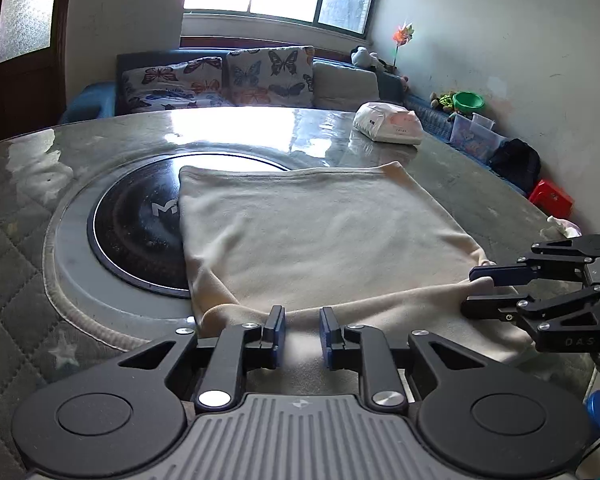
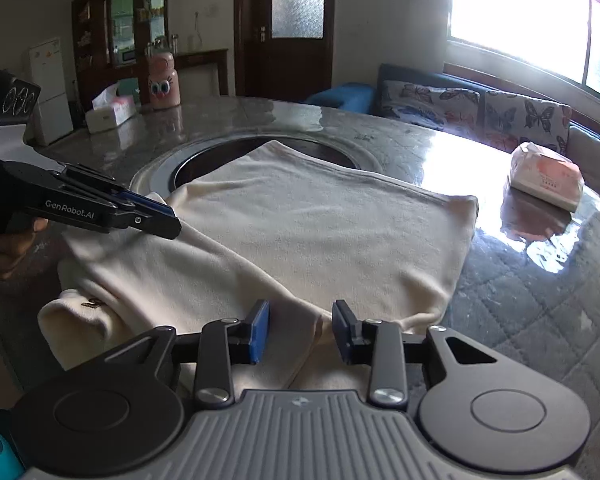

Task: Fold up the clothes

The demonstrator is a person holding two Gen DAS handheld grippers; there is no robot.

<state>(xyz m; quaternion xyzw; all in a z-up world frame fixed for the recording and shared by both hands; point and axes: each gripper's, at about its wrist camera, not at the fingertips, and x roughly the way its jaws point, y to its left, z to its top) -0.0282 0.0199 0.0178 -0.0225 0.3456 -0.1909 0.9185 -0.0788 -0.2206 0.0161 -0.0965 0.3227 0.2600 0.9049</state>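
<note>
On the worktop (image 1: 440,184), partly over a round dark inset (image 1: 140,232), a cream garment (image 1: 320,232) is laid flat with its near edge doubled over. Both the left gripper (image 1: 302,330) and the right gripper (image 2: 300,330) are held at that near edge with fingers parted a little, the cloth seen in the gaps but not pinched. A fold appears to have just been set down; for the next one, a fresh edge must be gripped.

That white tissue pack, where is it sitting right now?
The tissue pack lies on the table's far right side in the left wrist view, beyond the cream garment, in front of the butterfly cushions.
</note>
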